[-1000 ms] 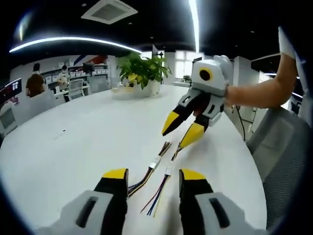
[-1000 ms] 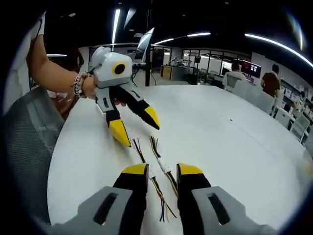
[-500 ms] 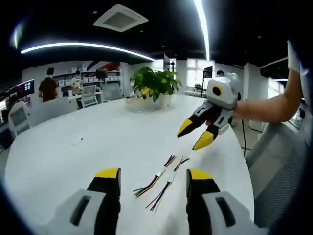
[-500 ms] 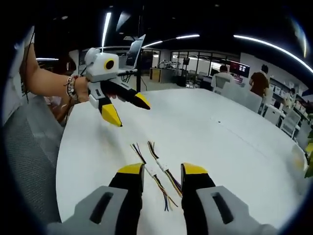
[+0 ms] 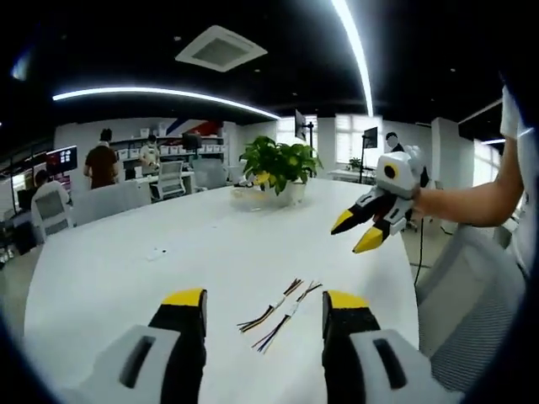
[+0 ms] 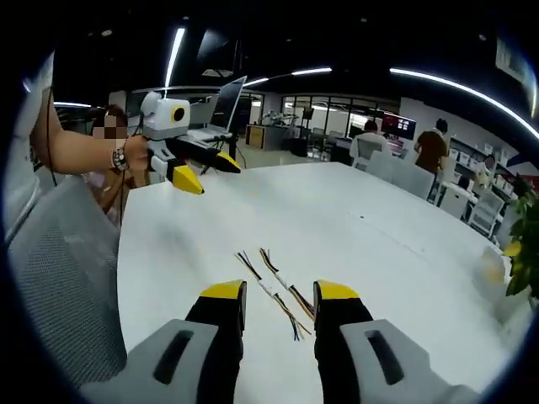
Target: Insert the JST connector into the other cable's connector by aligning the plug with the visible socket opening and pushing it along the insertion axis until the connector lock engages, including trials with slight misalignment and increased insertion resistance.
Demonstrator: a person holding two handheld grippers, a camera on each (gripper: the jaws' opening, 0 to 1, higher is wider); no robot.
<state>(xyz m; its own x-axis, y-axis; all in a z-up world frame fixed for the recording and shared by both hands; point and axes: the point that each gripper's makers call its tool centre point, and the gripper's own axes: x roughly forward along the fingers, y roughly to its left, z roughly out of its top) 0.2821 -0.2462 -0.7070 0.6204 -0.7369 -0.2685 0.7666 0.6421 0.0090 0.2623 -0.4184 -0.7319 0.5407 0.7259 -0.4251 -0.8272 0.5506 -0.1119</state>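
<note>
Left gripper (image 5: pixel 263 303): jaws apart, empty.
Right gripper (image 6: pixel 276 295): jaws apart, empty.
Cables (image 5: pixel 278 313): on table (image 5: pixel 168 261), connectors too small to make out.

The left gripper view looks from above the white table (image 5: pixel 126 269) across it toward the potted plant (image 5: pixel 278 164). The right gripper view faces roughly the opposite way, toward the office desks. Both share the two cables (image 5: pixel 282 307) (image 6: pixel 274 286), apparently from moderate height.
</note>
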